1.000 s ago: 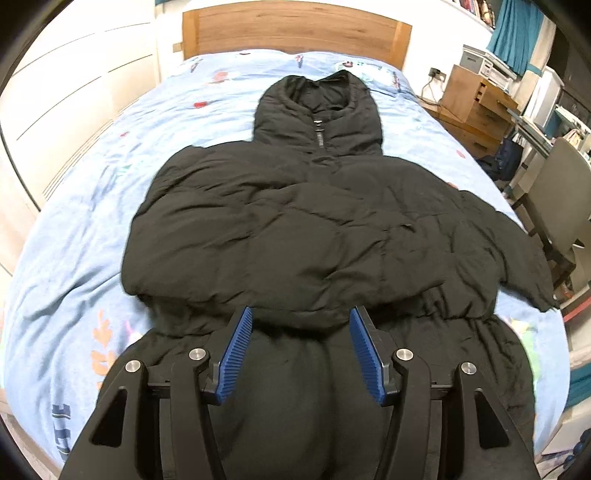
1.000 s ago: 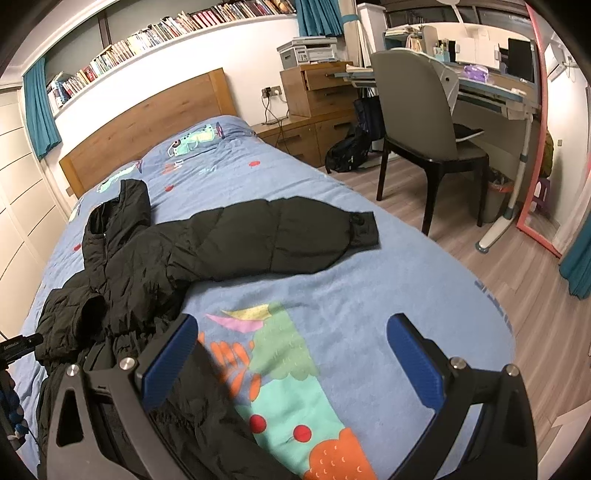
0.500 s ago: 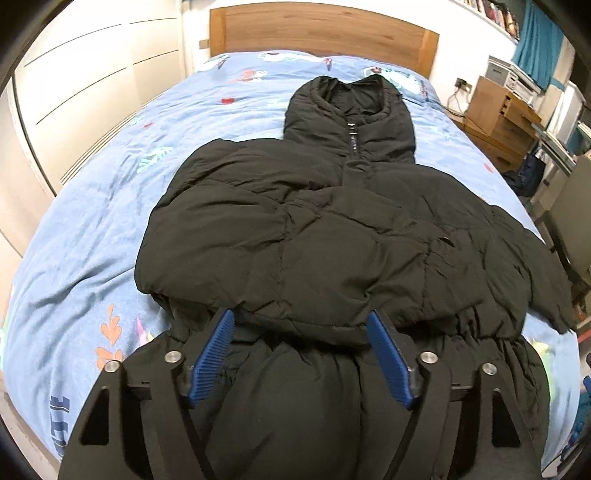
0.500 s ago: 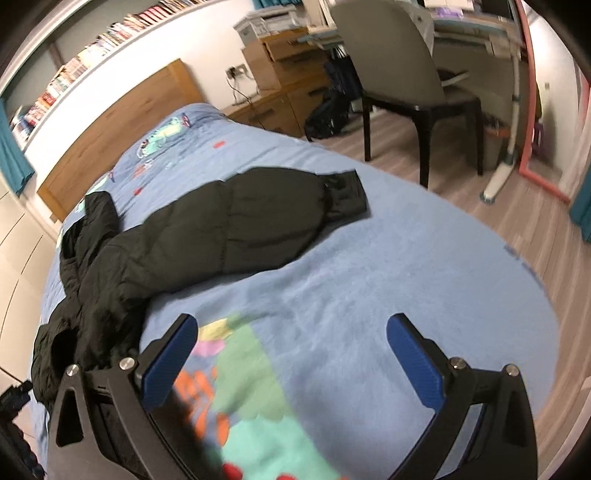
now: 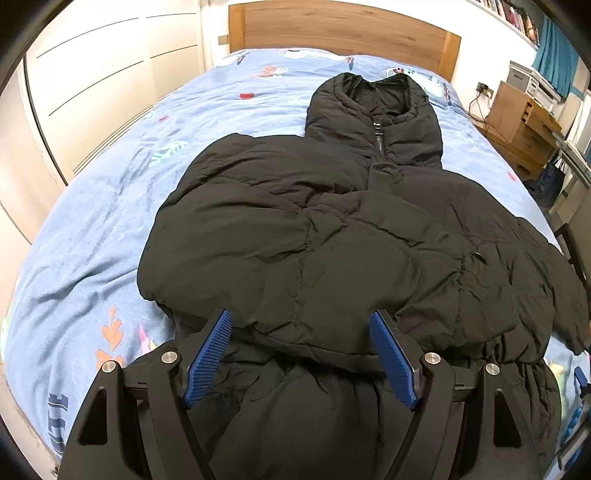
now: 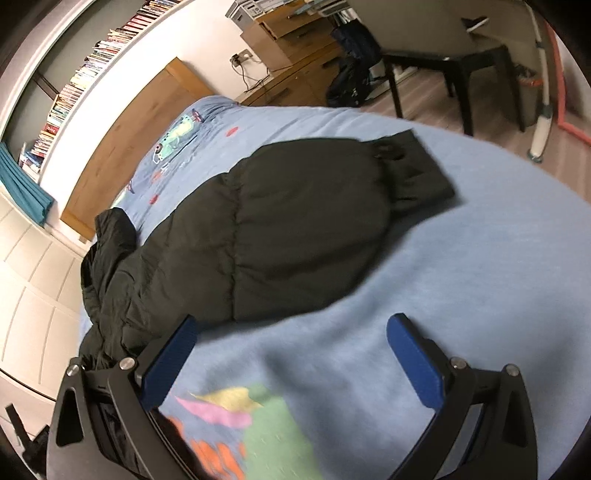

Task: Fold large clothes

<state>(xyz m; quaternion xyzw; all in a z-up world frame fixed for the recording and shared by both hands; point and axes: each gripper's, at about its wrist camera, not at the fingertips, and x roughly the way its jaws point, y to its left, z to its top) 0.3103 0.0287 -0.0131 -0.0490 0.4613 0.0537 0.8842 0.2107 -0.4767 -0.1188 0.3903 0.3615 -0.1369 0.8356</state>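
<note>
The black puffer jacket lay face up on the blue bed, hood toward the wooden headboard at the top of the left wrist frame. One sleeve stretched out from the body, its long axis running from the lower left of the right wrist frame up to the cuff at upper right. That sleeve was what the coming fold appeared to turn on: it lay ahead of the right gripper and slightly left of its centreline, the cuff farthest away. The right gripper was clearly the nearer of the two to it.

The right gripper hovered over bare bedding, jaws spread wide and empty, tilted down toward the sleeve's near edge. The left gripper sat low in its frame over the jacket's lower body, jaws apart on either side of a puffy fold and gripping nothing that could be seen.
</note>
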